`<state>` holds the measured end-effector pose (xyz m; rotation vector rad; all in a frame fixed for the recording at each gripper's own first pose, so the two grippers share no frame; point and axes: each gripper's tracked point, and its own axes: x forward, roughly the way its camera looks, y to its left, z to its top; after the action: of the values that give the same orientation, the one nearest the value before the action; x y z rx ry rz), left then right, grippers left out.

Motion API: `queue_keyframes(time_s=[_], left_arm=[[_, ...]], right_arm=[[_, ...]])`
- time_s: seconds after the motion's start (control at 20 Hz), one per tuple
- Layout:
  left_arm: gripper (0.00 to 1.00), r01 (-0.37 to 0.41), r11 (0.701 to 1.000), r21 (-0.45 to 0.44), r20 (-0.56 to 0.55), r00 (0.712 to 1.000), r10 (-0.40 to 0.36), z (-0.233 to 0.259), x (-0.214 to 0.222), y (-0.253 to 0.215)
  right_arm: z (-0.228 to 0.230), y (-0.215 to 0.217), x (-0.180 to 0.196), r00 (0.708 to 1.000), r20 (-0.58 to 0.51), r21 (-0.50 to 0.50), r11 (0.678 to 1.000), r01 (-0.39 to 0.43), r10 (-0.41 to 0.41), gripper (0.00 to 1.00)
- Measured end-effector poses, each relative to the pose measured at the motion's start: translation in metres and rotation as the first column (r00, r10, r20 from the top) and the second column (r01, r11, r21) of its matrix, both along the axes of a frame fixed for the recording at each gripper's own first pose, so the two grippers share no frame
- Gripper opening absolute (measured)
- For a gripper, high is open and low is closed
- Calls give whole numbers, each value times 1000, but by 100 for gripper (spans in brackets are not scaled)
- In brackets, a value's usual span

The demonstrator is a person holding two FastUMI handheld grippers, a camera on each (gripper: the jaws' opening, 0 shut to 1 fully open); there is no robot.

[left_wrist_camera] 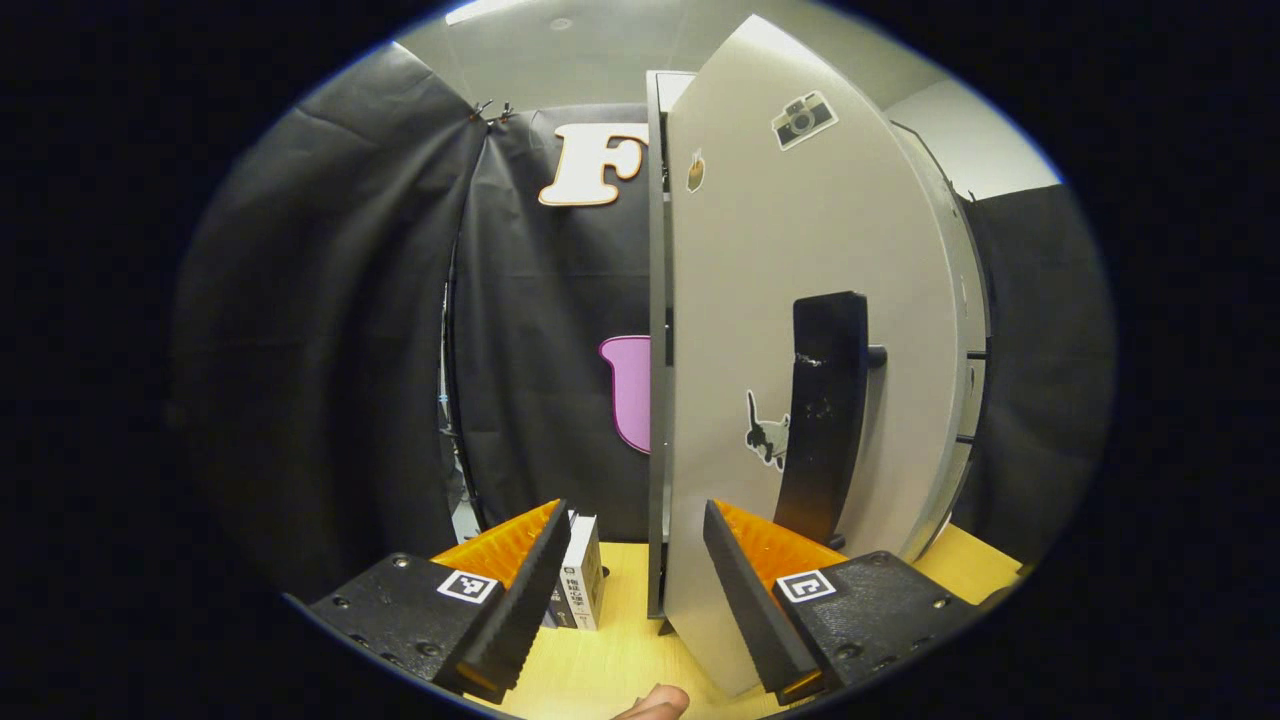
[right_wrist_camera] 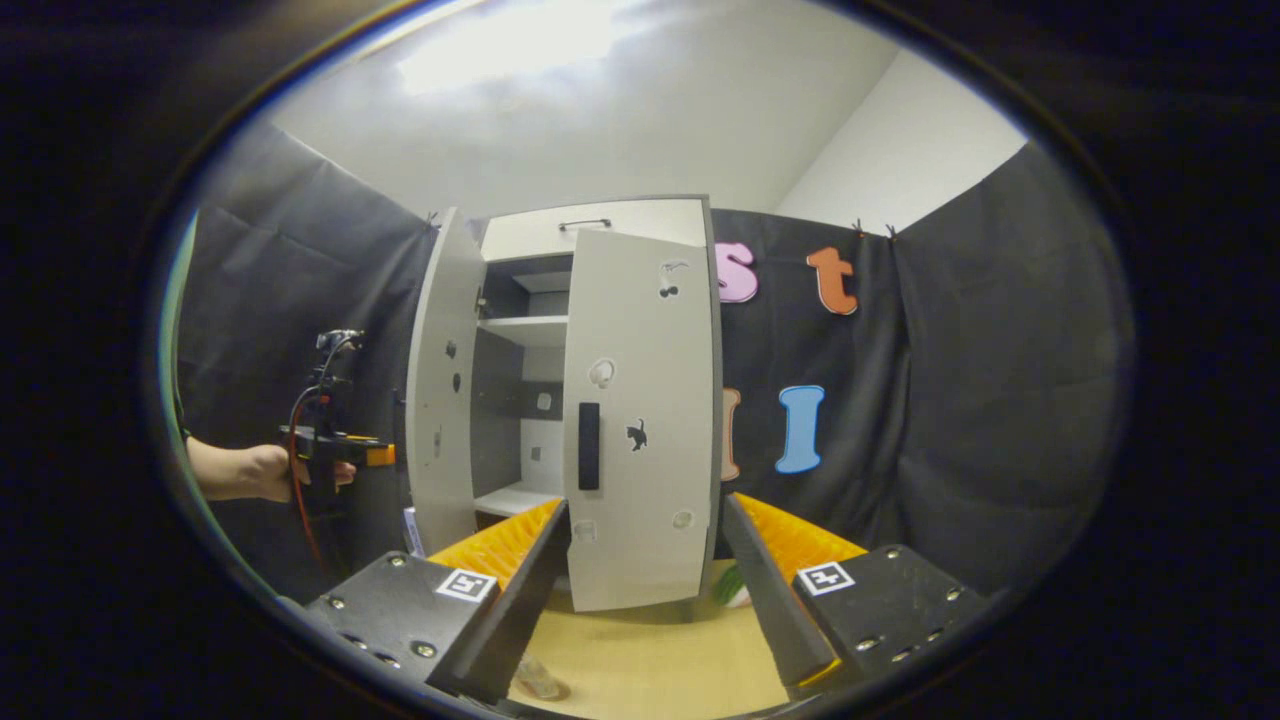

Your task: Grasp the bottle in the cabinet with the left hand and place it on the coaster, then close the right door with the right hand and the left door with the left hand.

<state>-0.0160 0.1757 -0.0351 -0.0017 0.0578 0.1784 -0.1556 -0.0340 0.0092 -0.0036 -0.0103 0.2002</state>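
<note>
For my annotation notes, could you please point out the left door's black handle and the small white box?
Black bar handle (left_wrist_camera: 828,415): left gripper view, mid-bar.
Small white box (left_wrist_camera: 583,570): left gripper view, front face.

the left gripper (left_wrist_camera: 635,575) is spread wide just before the left door (left_wrist_camera: 800,330); the door's edge stands between its fingers, a black handle (left_wrist_camera: 825,420) and a cat sticker (left_wrist_camera: 765,432) on the door's face, a small box (left_wrist_camera: 583,570) left of the door
</note>
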Motion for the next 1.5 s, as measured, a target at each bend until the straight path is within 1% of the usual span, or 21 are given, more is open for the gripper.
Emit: queue_keyframes(time_s=[0.1,0.15,0.25,0.3,0.35,0.4,0.45,0.5,0.65,0.7,0.75,0.9,1.0,1.1,1.25,1.3,1.35,1.4,1.45,1.5], left_arm=[[84,1,1000,4,5,1000,-1,1,3,-8],[86,4,1000,12,9,1000,-4,3,4,-11],[86,2,1000,31,11,1000,-2,4,7,-17],[84,-1,999,40,10,1000,1,4,9,-20],[86,-2,999,49,10,1000,2,5,10,-22],[84,-2,998,58,10,1000,2,5,11,-25],[84,-2,998,63,10,1000,2,6,13,-28],[86,-1,998,64,12,1000,1,6,15,-31],[86,8,999,49,5,1000,-8,4,22,-43],[84,14,999,49,7,1000,-14,6,24,-48],[87,22,998,53,10,1000,-22,9,26,-53],[87,58,996,61,40,997,-61,16,30,-75],[87,71,996,60,41,996,-74,18,33,-87],[86,86,995,58,36,995,-88,19,31,-101],[88,112,992,52,56,992,-115,31,22,-121],[89,118,992,54,67,990,-121,37,18,-125],[89,110,992,63,77,990,-114,43,12,-127],[91,83,993,80,89,992,-90,49,6,-124],[93,60,993,105,105,992,-71,58,-2,-122],[98,49,991,126,116,991,-64,63,-4,-123]], right_arm=[[-2,-4,-10,1000,-7,-10,1000,2,-3,94],[0,-6,-15,1000,-3,-9,1000,6,-6,94],[2,-12,-24,1000,4,2,1000,16,-16,94],[1,-14,-26,1000,5,10,1000,19,-19,94],[1,-16,-29,1000,6,11,1000,20,-20,94],[1,-17,-32,1000,8,10,1000,24,-24,94],[1,-19,-34,1000,8,6,1000,26,-26,94],[0,-22,-35,1000,7,3,1000,30,-30,94],[-2,-30,-37,999,-3,9,999,47,-47,94],[-1,-31,-41,999,-4,14,999,50,-50,94],[0,-33,-45,999,-2,16,999,52,-52,94],[3,-42,-50,998,-2,16,998,64,-64,94],[3,-46,-51,998,-3,11,998,64,-64,94],[6,-47,-51,998,1,3,998,62,-62,94],[13,-44,-47,999,15,5,999,53,-53,94],[17,-42,-45,999,22,9,999,48,-48,89],[20,-40,-42,999,25,16,999,46,-46,89],[22,-37,-39,999,24,22,999,47,-48,89],[25,-34,-37,998,20,21,998,55,-56,94],[29,-33,-34,997,23,15,997,73,-73,94]])
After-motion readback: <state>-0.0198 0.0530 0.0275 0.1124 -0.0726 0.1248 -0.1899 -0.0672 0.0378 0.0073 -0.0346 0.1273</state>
